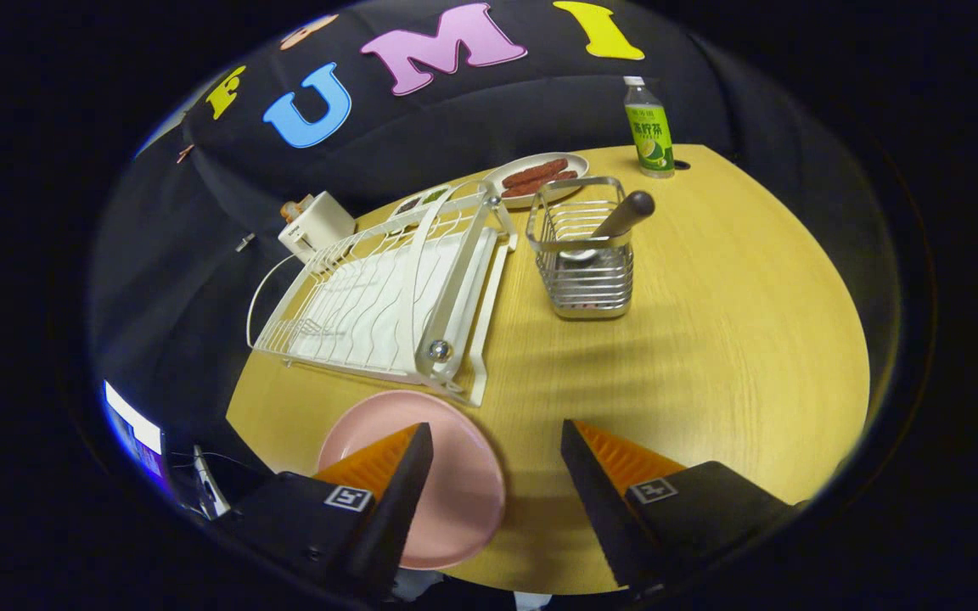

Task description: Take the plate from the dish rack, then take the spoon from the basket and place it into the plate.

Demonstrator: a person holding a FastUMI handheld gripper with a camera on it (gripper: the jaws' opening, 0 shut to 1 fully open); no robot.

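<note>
Over the yellow wooden table: round pink plate already lying outside the white wire dish rack; gripper hovering wide, gripping nothing; wooden-handled spoon waiting in the steel wire basket.

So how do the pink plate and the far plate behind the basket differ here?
The pink plate is bare and lies by the open gripper, one finger over it; the far plate is pale, holds sausages and sits beyond the basket. Both lie flat on the table.

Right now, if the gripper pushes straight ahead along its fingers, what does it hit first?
Probably the wire basket with the spoon. The gripper is open, holding nothing; bare table lies between. The pink plate and dish rack sit left of that line. Depth is unclear.
</note>
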